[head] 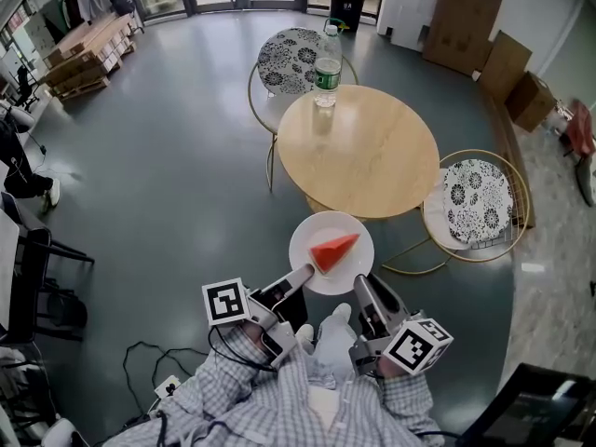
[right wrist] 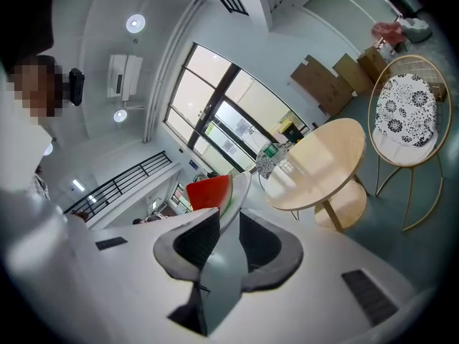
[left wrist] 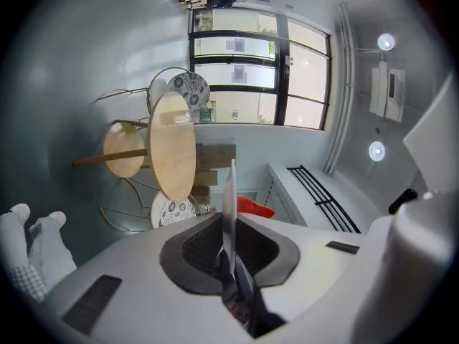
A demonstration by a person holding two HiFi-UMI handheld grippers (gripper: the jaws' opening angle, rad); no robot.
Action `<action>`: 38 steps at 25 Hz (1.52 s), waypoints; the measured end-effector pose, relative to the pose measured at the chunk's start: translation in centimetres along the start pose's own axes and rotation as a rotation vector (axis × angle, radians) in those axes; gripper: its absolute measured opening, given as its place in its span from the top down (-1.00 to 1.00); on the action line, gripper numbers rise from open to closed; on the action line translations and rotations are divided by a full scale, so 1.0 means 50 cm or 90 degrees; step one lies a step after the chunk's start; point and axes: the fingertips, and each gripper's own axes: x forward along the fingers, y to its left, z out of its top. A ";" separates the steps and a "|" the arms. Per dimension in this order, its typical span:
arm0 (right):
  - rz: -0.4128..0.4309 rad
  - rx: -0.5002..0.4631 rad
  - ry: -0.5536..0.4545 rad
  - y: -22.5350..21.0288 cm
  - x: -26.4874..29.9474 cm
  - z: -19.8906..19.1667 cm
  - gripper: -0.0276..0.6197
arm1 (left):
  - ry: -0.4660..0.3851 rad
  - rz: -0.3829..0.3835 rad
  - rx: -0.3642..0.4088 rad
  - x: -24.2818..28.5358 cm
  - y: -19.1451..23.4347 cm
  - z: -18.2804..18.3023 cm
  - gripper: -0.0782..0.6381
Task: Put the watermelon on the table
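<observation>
While the head view is showing the watermelon (head: 333,250) lying on a white plate (head: 321,226) held up beside the round table's (head: 358,152) near edge, only the 2 gripper views are showing the grip edge-on. The left gripper (head: 303,273) and right gripper (head: 358,282) are each pinching the plate's near rim. 1 bottle (head: 327,68) is standing at the table's far edge.
</observation>
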 end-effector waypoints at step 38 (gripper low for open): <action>0.036 -0.015 0.039 -0.178 0.121 0.258 0.64 | -0.077 0.003 -0.002 0.300 0.003 0.089 0.67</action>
